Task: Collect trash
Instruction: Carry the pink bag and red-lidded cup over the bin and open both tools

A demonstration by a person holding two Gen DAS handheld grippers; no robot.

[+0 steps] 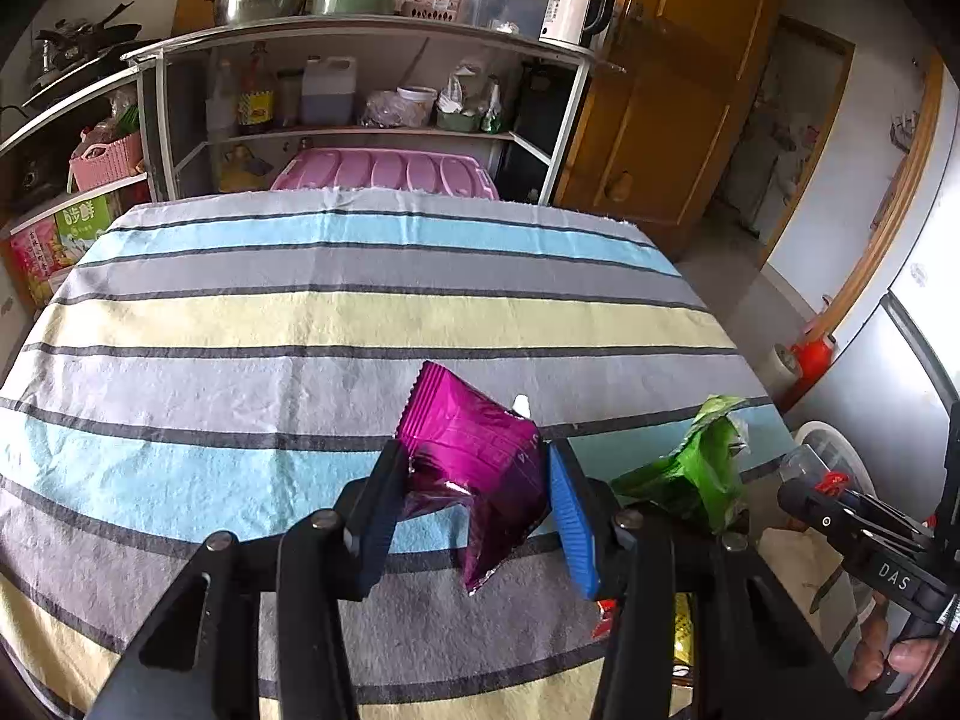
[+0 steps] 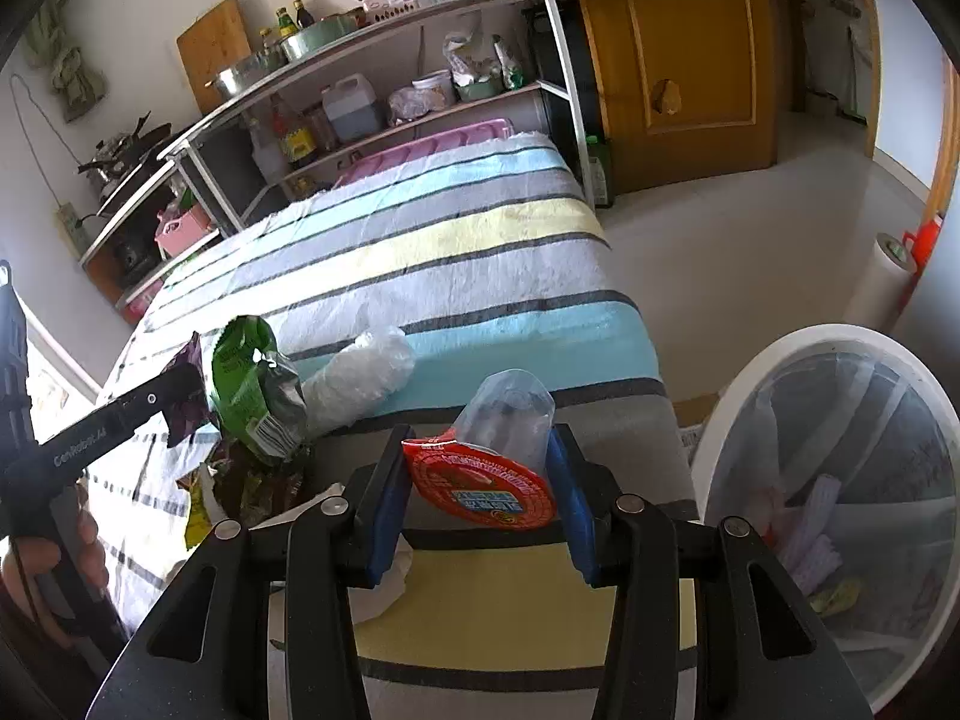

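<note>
In the left wrist view my left gripper (image 1: 474, 456) is shut on a crinkled magenta foil wrapper (image 1: 468, 450), pinched between its pads above the striped tablecloth (image 1: 300, 312). A green snack bag (image 1: 690, 468) stands crumpled just to its right. In the right wrist view my right gripper (image 2: 480, 462) is shut on a clear plastic cup (image 2: 507, 408) with a peeled red foil lid (image 2: 480, 486), near the table's right edge. Left of it are the green bag (image 2: 252, 390) and a crushed clear bottle (image 2: 360, 378).
A white bin (image 2: 720, 420) with a clear liner and some trash inside stands on the floor right of the table. More wrappers (image 2: 195, 516) and a white tissue (image 2: 384, 588) lie by the near edge. A metal shelf rack (image 1: 360, 30) stands behind the table.
</note>
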